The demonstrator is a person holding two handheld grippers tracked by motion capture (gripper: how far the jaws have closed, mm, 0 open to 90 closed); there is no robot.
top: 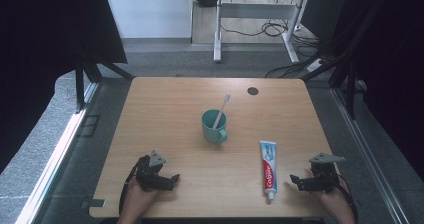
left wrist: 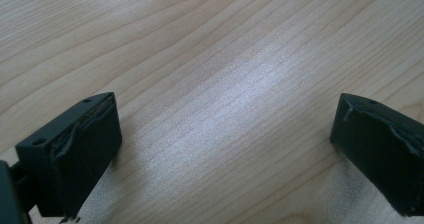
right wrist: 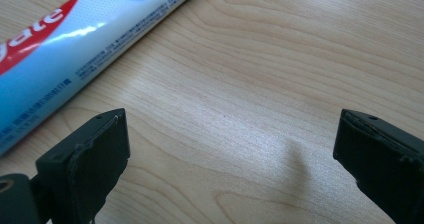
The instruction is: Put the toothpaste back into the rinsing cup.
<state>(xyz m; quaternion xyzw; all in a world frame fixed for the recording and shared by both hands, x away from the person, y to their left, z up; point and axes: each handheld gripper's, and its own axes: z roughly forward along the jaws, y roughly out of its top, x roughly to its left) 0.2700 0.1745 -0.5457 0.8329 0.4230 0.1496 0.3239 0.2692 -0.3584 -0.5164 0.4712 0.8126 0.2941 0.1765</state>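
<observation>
One toothpaste tube lies near one teal cup holding one toothbrush; left gripper and right gripper fingers spread wide, empty.

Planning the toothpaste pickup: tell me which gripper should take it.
Right. The right gripper sits open just beside the toothpaste tube, while the left gripper lies far across the table.

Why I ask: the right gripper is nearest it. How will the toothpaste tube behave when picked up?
The tube lies flat on the table, so it probably won't roll. Its glossy skin may slip between the jaws. It looks soft, so a squeeze would likely dent it, and it may sag if held by one end.
</observation>
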